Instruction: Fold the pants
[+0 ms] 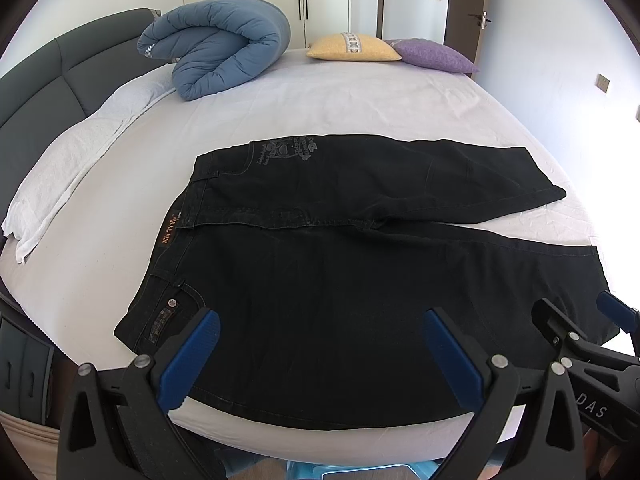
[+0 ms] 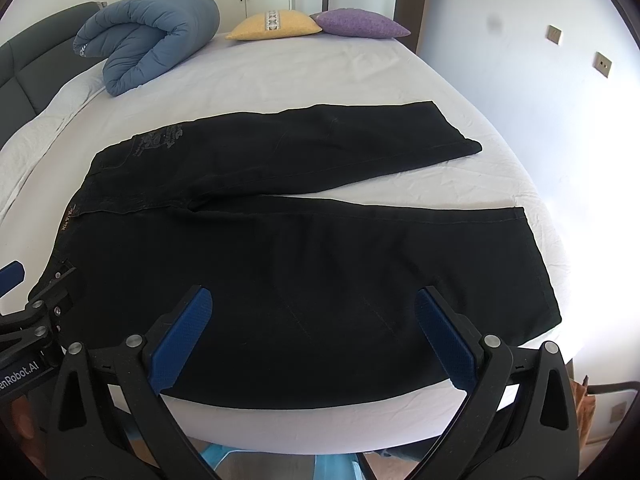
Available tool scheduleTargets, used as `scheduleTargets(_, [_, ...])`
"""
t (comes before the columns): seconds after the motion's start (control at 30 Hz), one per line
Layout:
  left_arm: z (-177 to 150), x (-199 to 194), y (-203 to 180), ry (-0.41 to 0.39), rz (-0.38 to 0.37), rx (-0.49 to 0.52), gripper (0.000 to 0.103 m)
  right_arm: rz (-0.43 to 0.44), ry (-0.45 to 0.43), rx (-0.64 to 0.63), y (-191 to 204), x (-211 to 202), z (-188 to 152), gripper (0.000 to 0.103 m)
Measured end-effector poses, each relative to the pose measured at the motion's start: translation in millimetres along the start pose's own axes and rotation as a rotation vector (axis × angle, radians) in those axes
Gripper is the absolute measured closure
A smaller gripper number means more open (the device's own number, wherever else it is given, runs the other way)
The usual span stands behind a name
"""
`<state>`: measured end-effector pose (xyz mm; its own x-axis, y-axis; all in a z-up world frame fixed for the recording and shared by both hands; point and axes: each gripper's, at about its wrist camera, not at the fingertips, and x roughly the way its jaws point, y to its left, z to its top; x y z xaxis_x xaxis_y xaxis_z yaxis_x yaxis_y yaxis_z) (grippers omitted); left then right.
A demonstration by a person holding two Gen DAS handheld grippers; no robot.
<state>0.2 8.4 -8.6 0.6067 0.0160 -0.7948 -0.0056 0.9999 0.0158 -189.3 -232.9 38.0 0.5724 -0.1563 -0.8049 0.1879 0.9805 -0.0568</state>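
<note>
Black jeans [image 1: 320, 264] [image 2: 304, 248] lie flat on the white bed [image 1: 280, 112] [image 2: 300, 76], waistband at the left, both legs running right and spread in a V. My left gripper [image 1: 320, 320] hovers open over the near leg by the hip pocket, blue pads wide apart, nothing between them. In the right wrist view my right gripper [image 2: 314, 300] is open above the near leg's middle. Each gripper shows in the other's view: the right gripper [image 1: 580, 316] at the right edge, the left gripper [image 2: 28, 280] at the left edge.
A rolled blue duvet [image 1: 224, 48] [image 2: 152, 36] sits at the far left of the bed, with a yellow cushion [image 1: 352, 48] [image 2: 276, 26] and a purple cushion [image 1: 432, 56] [image 2: 360, 24] along the far edge. A grey headboard [image 1: 48, 92] and white pillow [image 1: 68, 160] run along the left.
</note>
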Motion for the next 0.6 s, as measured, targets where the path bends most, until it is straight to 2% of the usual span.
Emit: scheduleTargets(0.6, [-3.4, 3.0, 3.3, 0.008, 0.002, -0.003, 0.000, 0.008, 0.009, -0.005, 4.3, 3.6, -1.9, 0.000])
